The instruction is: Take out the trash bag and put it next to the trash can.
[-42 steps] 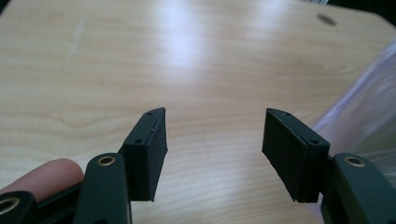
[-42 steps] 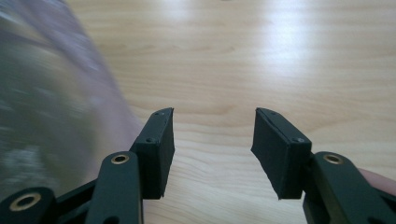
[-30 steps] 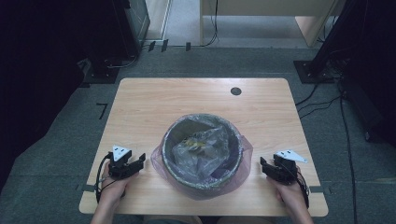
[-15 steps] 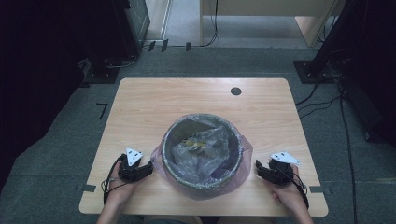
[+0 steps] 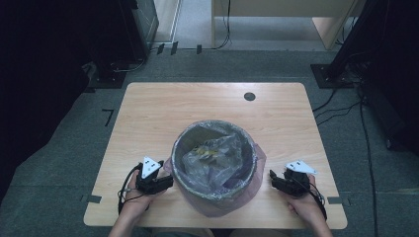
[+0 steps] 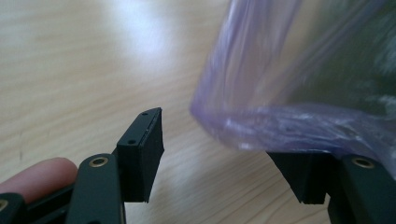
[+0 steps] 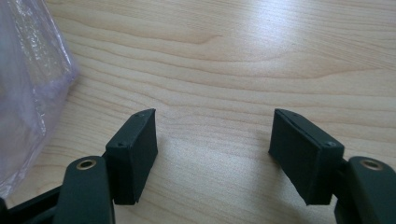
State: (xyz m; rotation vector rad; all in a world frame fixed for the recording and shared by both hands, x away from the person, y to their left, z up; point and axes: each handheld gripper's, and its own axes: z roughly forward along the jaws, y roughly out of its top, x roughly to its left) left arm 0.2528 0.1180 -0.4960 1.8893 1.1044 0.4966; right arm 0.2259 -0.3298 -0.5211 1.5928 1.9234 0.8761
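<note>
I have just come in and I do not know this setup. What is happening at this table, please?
A person sits at a wooden table with tongs in each hand, on either side of a round waste bin lined with a purple plastic bag. The left tongs are at the bag's overhanging edge, jaws apart, with the film lying over one jaw. The right tongs rest beside the bin, their jaws having just opened, nothing between them. Crumpled rubbish lies inside.

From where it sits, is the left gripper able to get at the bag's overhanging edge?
Probably yes: the left gripper is open beside the bin, and the purple bag edge hangs just ahead of its jaws, with nothing between.
</note>
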